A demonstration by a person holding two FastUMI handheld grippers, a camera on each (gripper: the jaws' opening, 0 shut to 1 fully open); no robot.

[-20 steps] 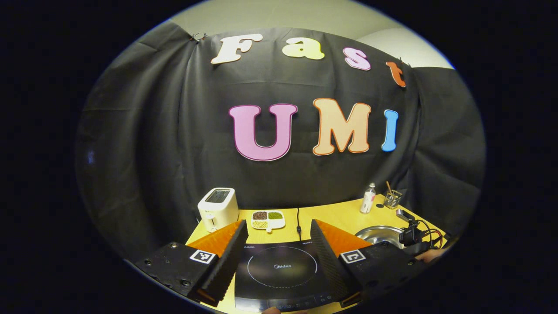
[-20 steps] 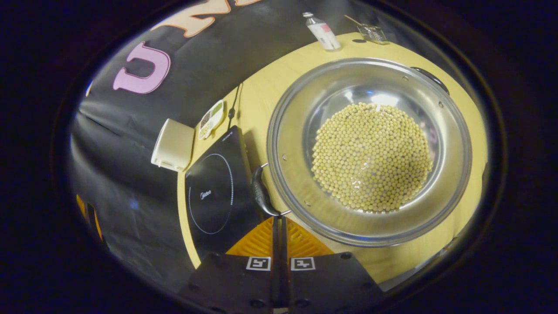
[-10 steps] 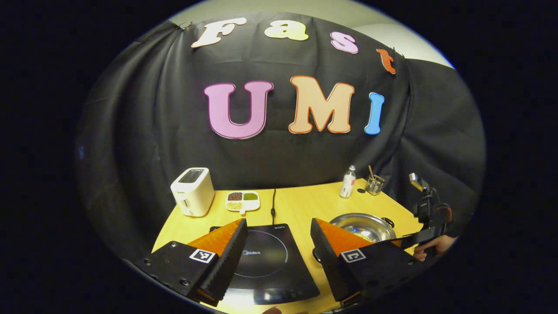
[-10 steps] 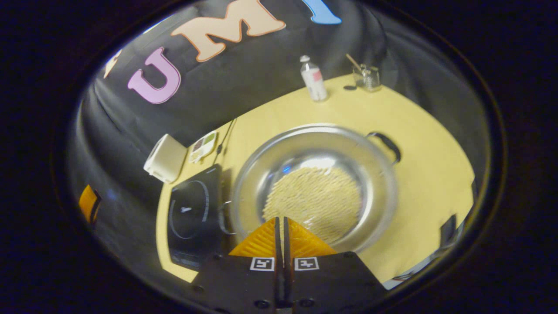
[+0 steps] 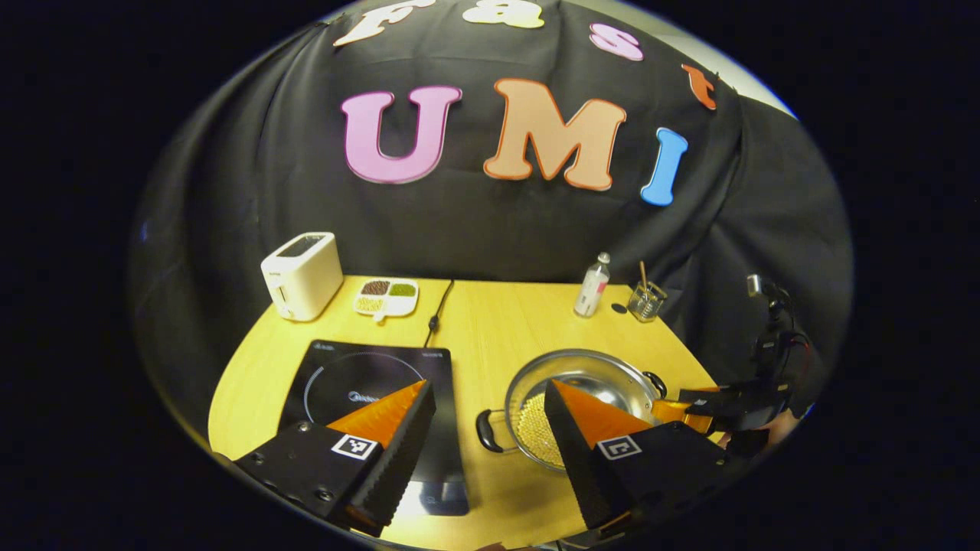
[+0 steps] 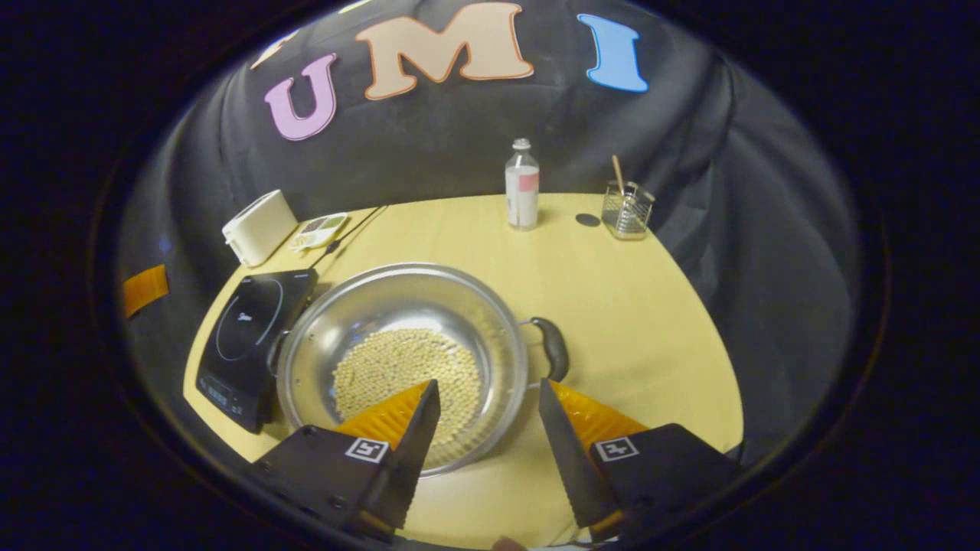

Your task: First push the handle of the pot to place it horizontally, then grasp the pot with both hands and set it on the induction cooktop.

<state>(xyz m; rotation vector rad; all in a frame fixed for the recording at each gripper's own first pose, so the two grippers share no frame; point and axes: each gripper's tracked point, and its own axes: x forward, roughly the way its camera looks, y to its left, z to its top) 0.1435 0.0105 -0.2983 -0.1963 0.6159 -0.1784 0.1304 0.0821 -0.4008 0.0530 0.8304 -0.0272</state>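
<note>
The pot (image 6: pixel 402 360) is sitting on the yellow table (image 6: pixel 635 306), just beside the right edge of the induction cooktop (image 6: pixel 249 333), and it is holding a layer of pale beans (image 6: pixel 398 367) at its bottom. Its two dark handles are now lying roughly along one line across the table: the left handle (image 5: pixel 486 431) is pointing toward the cooktop, and the right handle (image 6: pixel 555 348) is pointing away from it. So I am judging that the pushing step is already done and the two-handed grasp is the step coming. The right gripper (image 6: pixel 486 398) is hovering over the near rim of the pot with its fingers spread wide and holding nothing; the right handle is lying ahead of it and a little to the right, close to its right finger. The left gripper (image 5: pixel 486 398) is also standing open and empty, above the gap between the cooktop and the pot, and the left handle is lying just ahead, between its two fingers. Each gripper is therefore nearer to the handle of its own side. The long axis of each handle is running across the gripper's approach direction, so each hand is probably needing to go down and close over the handle bar from above.
</note>
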